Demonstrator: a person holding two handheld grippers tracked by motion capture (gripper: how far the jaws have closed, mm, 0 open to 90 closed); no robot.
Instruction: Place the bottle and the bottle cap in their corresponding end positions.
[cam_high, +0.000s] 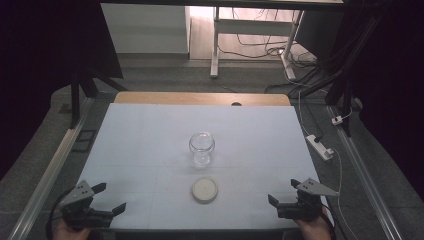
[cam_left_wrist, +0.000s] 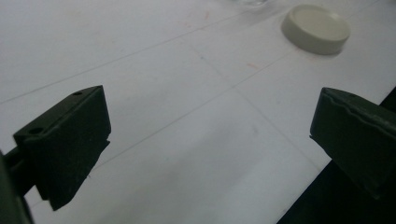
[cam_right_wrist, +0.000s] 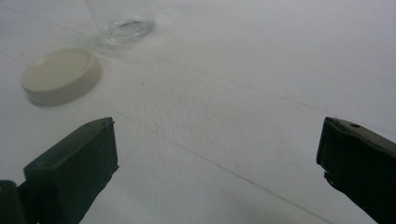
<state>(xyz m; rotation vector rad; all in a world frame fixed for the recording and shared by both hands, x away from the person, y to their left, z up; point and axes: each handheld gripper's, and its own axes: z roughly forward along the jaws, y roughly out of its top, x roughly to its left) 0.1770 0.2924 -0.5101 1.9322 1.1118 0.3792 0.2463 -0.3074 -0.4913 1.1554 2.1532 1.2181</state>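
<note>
Standing upright near the middle of the white table cover (cam_high: 150, 140) is a clear glass jar (cam_high: 201, 148), round-bellied with a narrower open mouth and a thick, see-through base. Just in front of it, toward the person, lies a cream lid (cam_high: 204, 189): a flat, smooth-looking disc with a rounded edge and a shallow raised rim, matte rather than glossy. Jar and lid sit near each other but apart.

At the near left corner, the left gripper (cam_high: 110, 197) is held in a hand (cam_high: 65, 231) with its two blocky black jaws spread wide and nothing between them. In the left gripper view the jaw faces look dull and hard, one with a wavy edge, and the lid sits well ahead of them. At the near right corner, the right gripper (cam_high: 282, 192) is likewise gaping and empty, well apart from the lid. The cover is smooth, crossed by faint straight lines, and beyond it a strip of light wooden tabletop (cam_high: 200, 98) shows at the far edge.
</note>
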